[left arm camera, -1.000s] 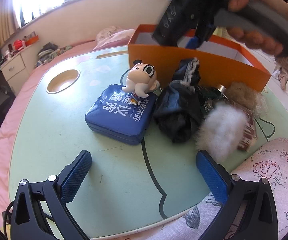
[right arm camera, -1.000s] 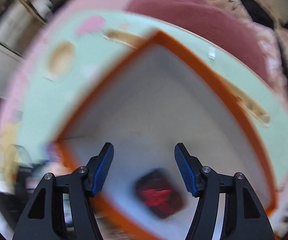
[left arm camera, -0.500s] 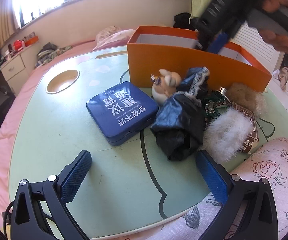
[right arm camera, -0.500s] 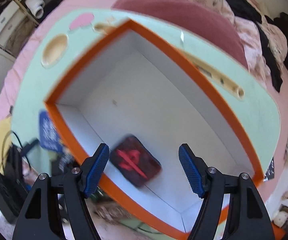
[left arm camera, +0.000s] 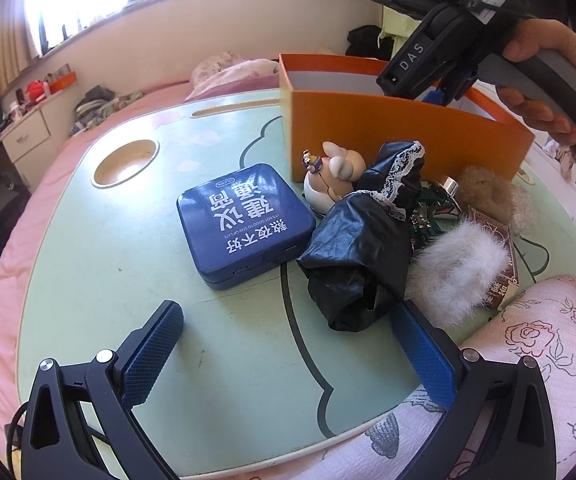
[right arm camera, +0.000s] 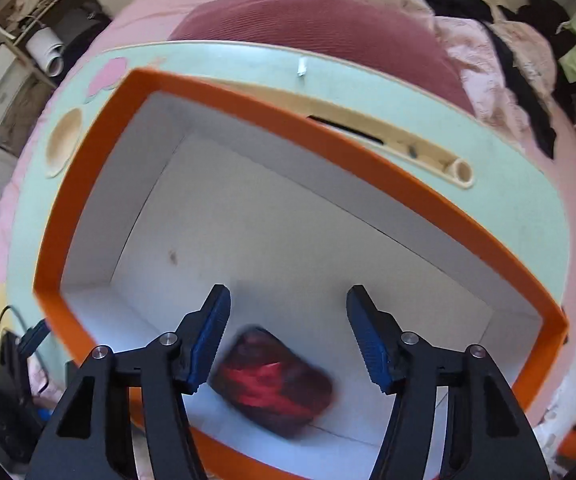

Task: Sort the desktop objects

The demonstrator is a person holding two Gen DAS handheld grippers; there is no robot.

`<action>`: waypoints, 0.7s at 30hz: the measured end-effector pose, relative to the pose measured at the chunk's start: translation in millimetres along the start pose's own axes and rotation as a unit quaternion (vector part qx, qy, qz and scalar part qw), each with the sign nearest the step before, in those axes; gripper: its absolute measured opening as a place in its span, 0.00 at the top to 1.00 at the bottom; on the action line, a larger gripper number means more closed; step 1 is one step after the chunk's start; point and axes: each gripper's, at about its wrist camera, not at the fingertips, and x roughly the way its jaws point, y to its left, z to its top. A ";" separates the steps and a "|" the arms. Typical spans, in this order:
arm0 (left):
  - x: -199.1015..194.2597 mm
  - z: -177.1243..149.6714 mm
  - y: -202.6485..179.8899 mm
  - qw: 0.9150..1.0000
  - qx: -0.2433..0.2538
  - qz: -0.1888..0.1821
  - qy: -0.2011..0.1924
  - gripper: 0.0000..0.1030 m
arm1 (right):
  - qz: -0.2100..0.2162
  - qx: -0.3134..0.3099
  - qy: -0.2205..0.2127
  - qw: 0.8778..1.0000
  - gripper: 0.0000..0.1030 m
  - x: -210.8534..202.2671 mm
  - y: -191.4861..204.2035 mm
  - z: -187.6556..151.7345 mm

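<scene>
An orange box [left arm camera: 400,140] with white inner walls stands at the back of the pale green table [left arm camera: 215,360]. A dark red-and-black pouch [right arm camera: 275,384] lies on its floor. My right gripper [right arm camera: 288,294] hangs over the box [right arm camera: 288,128], pointing down, jaws closing with nothing between them. In front of the box lie a blue tin [left arm camera: 243,224], a toppled cartoon figurine [left arm camera: 334,178], a black lace-trimmed bag [left arm camera: 364,248], a white fur puff [left arm camera: 456,264] and a brown one [left arm camera: 484,192]. My left gripper [left arm camera: 283,312] is open near the table's front edge.
A person's hand [left arm camera: 540,52] holds the right gripper's handle above the box. The table has a round cup recess [left arm camera: 125,158] at the left and a slot [right arm camera: 388,140] behind the box. A floral cloth [left arm camera: 548,340] covers the front right edge. Pink bedding surrounds the table.
The figurine fell off the blue tin and now lies beside the orange box. The right gripper moved across over the box and its jaws narrowed. The left gripper kept still.
</scene>
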 end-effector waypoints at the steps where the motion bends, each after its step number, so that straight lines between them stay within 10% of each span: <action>1: -0.1 -0.1 0.0 1.000 0.000 0.000 0.000 0.00 | 0.013 0.003 0.001 1.000 0.40 -0.6 -0.2 -0.4; 5: -0.2 -0.2 0.0 1.000 0.000 0.000 0.000 0.00 | 0.084 0.054 0.011 0.995 0.40 -12.2 -17.9 1.5; 12: -0.4 -0.1 0.1 1.000 0.000 -0.001 0.000 0.00 | 0.012 0.054 0.005 0.998 0.40 -39.1 -24.3 -10.1; 21: -1.0 -0.7 -1.2 1.000 0.001 0.000 -0.001 0.00 | 0.017 0.041 0.034 0.998 0.40 -2.6 -33.5 -17.2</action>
